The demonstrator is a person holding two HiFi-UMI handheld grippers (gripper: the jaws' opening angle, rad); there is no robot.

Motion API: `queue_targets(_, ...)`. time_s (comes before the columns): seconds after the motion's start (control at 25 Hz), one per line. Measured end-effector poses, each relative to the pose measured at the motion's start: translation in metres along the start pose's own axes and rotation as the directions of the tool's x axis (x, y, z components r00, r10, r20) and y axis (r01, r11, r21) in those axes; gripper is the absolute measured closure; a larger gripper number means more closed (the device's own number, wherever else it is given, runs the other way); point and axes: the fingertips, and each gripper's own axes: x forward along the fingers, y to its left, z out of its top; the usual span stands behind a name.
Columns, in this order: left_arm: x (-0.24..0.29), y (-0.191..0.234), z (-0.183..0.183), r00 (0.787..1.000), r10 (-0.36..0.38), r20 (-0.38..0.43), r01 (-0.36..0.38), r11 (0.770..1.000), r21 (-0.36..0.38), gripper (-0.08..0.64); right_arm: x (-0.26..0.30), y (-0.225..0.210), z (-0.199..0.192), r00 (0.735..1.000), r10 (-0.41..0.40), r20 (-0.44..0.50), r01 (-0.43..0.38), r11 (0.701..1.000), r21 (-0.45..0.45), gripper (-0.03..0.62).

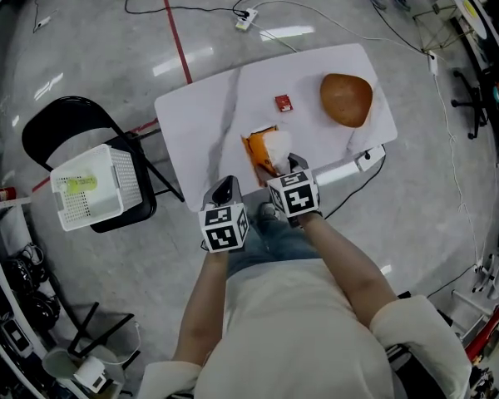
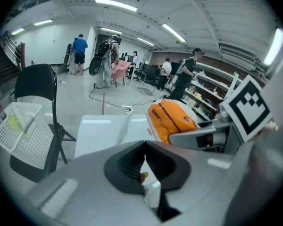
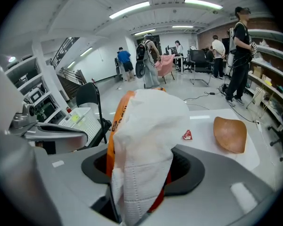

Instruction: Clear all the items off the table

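We are picking up the orange bag [image 3: 115, 126] and the white paper [image 3: 146, 131] on it. Our right tool [image 3: 141, 171] squeezes both, by the near edge of the tabletop [image 1: 208, 106]. Our left tool [image 2: 144, 166] is pinched closed. Next we should carry them left to the white basket [image 1: 96, 185] — the red packet [image 1: 284, 102] and brown bowl [image 1: 346, 100] wait.

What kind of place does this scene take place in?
Probably a shared lab or workshop hall: a power strip lies on the bare polished floor, shelving lines one wall, and office chairs stand at the back.
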Motion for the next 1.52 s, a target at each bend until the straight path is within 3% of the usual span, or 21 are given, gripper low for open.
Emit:
queue_targets(0.48,-0.017,-0.043,0.014,0.999,0.000,0.044,0.000,1.000,0.014,0.551,-0.051,-0.010,0.011,0.998,0.041,0.042,-0.038,0.997,-0.069,0.321)
queue_targets(1.0,-0.041,-0.084,0.038,0.994,-0.015,0.108,0.006,0.997,0.083,0.551,-0.112,-0.019,0.022,0.991,0.068,0.117,-0.054,0.992,-0.116,0.321)
queue_targets(1.36,-0.065,-0.096,0.046,0.988,-0.009,0.155,-0.009,0.993,0.116,0.551,-0.135,-0.007,0.018,0.982,0.119,0.147,-0.095,0.982,-0.162,0.321)
queue_targets(1.52,-0.080,-0.094,0.042,0.985,0.011,0.175,-0.028,0.995,0.094,0.551,-0.141,0.000,0.016,0.977,0.143,0.158,-0.110,0.974,-0.199,0.321)
